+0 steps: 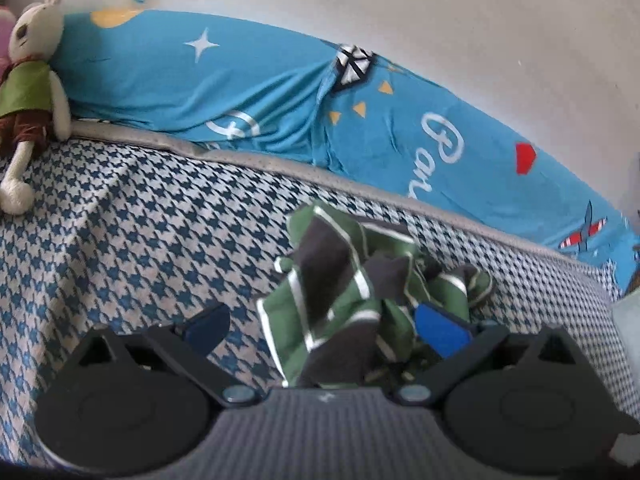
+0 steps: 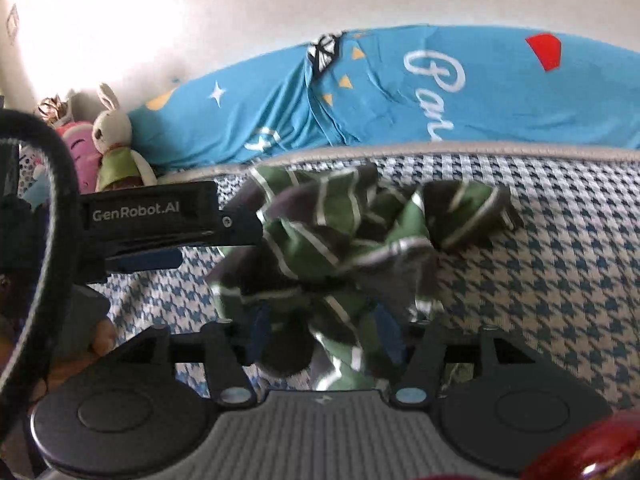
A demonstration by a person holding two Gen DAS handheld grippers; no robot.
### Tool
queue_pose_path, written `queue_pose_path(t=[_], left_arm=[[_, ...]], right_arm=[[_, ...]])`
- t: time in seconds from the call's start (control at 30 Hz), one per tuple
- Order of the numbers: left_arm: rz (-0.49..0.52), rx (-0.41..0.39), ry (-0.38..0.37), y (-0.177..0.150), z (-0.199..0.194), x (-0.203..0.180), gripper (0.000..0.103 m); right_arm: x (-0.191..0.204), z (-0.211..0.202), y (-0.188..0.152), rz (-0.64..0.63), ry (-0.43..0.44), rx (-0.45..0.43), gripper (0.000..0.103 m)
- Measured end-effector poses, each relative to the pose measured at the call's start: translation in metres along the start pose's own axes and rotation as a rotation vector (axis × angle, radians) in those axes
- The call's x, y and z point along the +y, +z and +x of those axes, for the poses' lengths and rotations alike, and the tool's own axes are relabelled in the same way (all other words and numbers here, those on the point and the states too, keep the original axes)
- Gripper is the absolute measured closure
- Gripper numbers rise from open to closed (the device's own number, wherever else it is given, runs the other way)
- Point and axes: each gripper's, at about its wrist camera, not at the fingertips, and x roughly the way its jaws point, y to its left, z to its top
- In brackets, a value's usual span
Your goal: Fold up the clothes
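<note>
Still sorting out the garment (image 2: pixel 340 248), folding proper not yet begun, by the look of it. Nearest, right claw (image 2: pixel 324 340) standing partly open, cloth bunched between the pads but apparently not pinched. Left claw (image 1: pixel 324 330) gaping wide, cloth draped across the gap, nothing gripped. Lying crumpled on the bed (image 1: pixel 120 240): soft knit, green and dark bands edged white. Next, probably finding an edge and spreading flat. Beyond, houndstooth weave, smooth blue pillow (image 1: pixel 240 92), plush rabbit (image 1: pixel 34 76).

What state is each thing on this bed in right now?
Striped garment: crumpled, unfolded, on the checked bedcover.
Left claw: open, garment bunched between its fingers.
Right claw: open around a fold.
Blue quilt: rumpled along the wall.
Toy rabbit: propped upright.
</note>
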Motion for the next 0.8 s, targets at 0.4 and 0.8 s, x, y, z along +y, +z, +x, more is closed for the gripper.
queue_pose_path(t=[0.4, 0.8], left_arm=[[0.021, 0.11, 0.025, -0.02, 0.036, -0.01, 0.0], [-0.06, 0.071, 0.064, -0.018, 0.039, 0.012, 0.046]], right_arm=[[0.009, 0.04, -0.017, -0.061, -0.123, 0.112, 0.065], [0.019, 0.015, -0.022, -0.055, -0.078, 0.04, 0.095]])
